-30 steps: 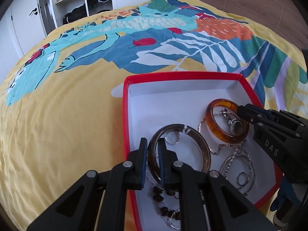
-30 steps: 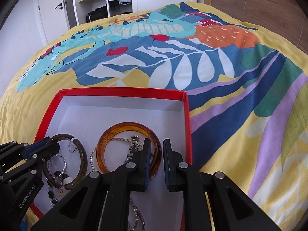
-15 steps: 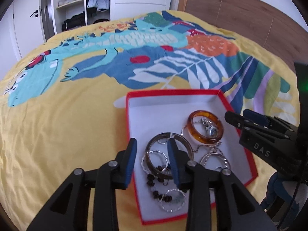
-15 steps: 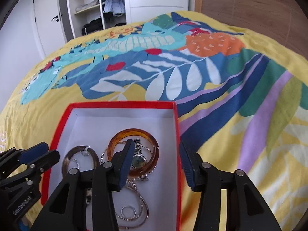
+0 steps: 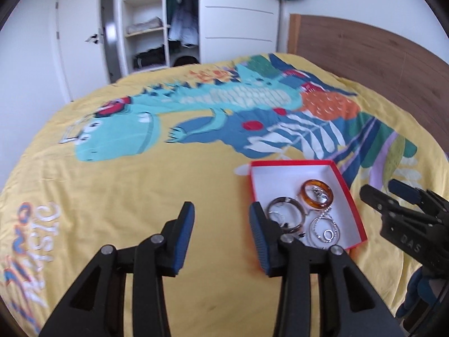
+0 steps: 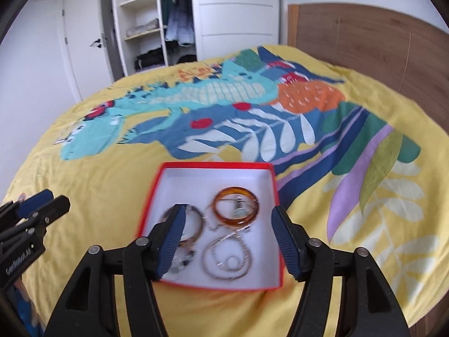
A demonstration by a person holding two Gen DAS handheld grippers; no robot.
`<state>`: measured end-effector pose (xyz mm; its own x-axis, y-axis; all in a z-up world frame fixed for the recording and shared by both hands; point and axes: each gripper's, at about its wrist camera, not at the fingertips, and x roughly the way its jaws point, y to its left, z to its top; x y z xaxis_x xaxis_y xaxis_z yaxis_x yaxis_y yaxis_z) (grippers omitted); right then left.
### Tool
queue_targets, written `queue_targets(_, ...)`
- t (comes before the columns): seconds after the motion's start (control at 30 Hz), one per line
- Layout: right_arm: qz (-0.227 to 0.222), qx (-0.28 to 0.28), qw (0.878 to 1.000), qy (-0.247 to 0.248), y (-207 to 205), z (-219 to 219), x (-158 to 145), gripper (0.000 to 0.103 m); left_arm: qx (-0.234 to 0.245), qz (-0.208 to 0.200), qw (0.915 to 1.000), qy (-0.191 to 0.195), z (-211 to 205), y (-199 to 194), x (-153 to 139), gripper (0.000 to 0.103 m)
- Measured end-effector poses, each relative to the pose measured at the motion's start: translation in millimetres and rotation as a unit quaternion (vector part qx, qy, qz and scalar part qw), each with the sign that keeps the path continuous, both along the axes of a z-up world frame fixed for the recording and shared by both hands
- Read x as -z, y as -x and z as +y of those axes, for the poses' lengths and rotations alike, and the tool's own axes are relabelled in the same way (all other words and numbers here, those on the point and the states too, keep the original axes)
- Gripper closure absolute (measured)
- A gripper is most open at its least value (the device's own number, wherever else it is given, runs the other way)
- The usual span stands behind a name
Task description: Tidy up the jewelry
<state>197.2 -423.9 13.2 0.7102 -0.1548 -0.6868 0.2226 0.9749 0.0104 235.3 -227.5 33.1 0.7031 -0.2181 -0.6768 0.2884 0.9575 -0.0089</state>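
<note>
A red box with a white inside [image 5: 291, 163] [image 6: 216, 165] lies on the bed. It holds an amber bangle [image 5: 317, 195] [image 6: 236, 206], a dark brown bangle [image 5: 286, 215] [image 6: 193, 224], silver rings and chains [image 5: 325, 229] [image 6: 227, 258] and a beaded piece, partly hidden behind my fingers. My left gripper [image 5: 221, 221] is open and empty, raised above the bedspread left of the box. My right gripper [image 6: 228, 226] is open and empty, raised above the box's near half. Each gripper shows in the other's view [image 5: 404, 207] [image 6: 31, 213].
A yellow bedspread with a teal dinosaur and leaf print [image 5: 179, 129] [image 6: 196, 106] covers the bed. A wooden headboard [image 5: 373, 56] stands at the right. An open wardrobe with shelves and clothes [image 5: 160, 25] and a white door stand behind the bed.
Both grippers have opened wide and pulled up and back from the box. The jewelry stays in the box. The left gripper has shifted left, off the box.
</note>
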Motion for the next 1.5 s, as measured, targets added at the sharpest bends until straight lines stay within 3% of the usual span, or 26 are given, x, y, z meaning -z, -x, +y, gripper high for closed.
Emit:
queue_targets(0.37, -0.037, -0.059, 0.998, 0.009, 72.5, 98.2, -56.3, 0.028, -0.059, -0.034, 0.9976, 0.005, 104.3, 88.3, -65.8, 0.064)
queue_targets(0.7, -0.052, -0.107, 0.993, 0.013, 131.4, 157.4, -69.8, 0.025, -0.096, -0.073, 0.9927, 0.004, 169.8, 171.4, -83.9, 0.06)
queue_targets(0.93, -0.055, -0.134, 0.989, 0.017, 157.4, 179.7, -70.2, 0.024, -0.102, -0.076, 0.9917, 0.016, 190.4, 208.3, -85.9, 0.059)
queue_targets(1.17, -0.045, -0.151, 0.987, 0.012, 173.3, 190.9, -59.6, 0.023, -0.11, -0.054, 0.9921, 0.029, 198.2, 223.2, -76.1, 0.059)
queue_targets(1.33, -0.043, -0.153, 0.987, 0.008, 181.5, 190.8, -56.0, 0.019, -0.116, -0.049, 0.9918, 0.024, 197.1, 229.0, -71.1, 0.048)
queue_targets(1.5, -0.045, -0.15, 0.988, 0.006, 185.3, 189.0, -54.8, 0.017, -0.11, -0.053, 0.992, 0.03, 197.5, 233.1, -70.5, 0.046)
